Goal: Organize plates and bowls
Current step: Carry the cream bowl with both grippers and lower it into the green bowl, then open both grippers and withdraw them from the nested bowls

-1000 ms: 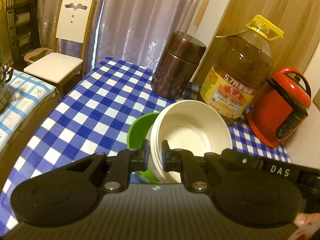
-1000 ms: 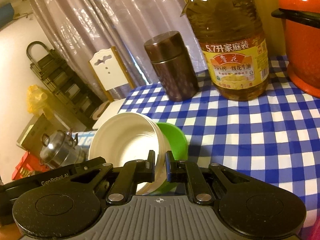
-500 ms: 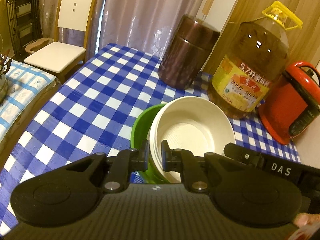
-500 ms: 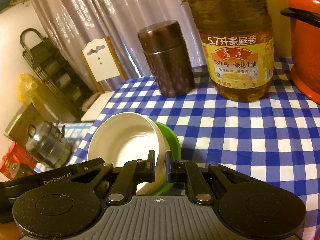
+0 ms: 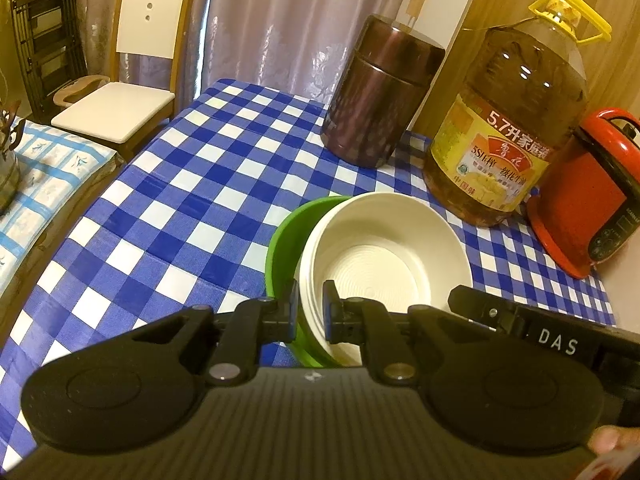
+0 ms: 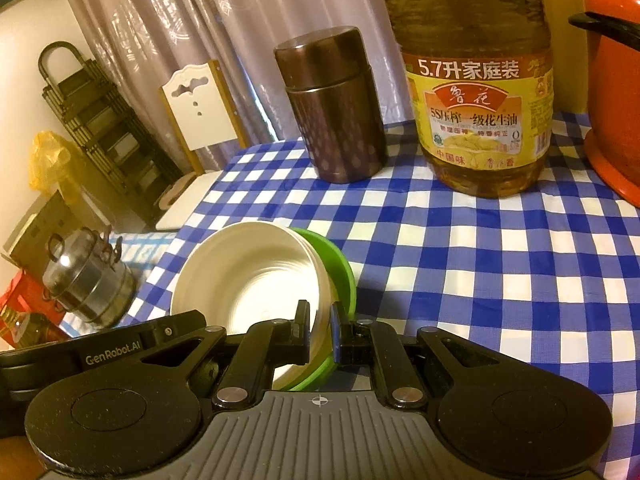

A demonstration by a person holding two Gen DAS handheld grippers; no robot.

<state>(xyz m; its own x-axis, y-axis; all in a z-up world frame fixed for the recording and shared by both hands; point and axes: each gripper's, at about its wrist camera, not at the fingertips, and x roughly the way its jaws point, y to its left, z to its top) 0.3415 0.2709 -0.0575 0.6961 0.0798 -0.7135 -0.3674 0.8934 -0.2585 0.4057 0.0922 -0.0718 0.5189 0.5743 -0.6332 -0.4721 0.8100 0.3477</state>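
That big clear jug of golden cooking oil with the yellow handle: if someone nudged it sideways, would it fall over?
Probably not. The clear plastic oil jug looks nearly full, so it is likely heavy and would slide or stay put on the blue-and-white checked tablecloth. Its base looks broad, which favours standing. The smooth plastic may be slippery; the yellow handle seems the safer hold.

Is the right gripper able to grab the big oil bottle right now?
Probably not. The right gripper is shut on the rim of the stacked bowls, so it is busy. The checkered table between it and the oil bottle looks free, but it must let go first.
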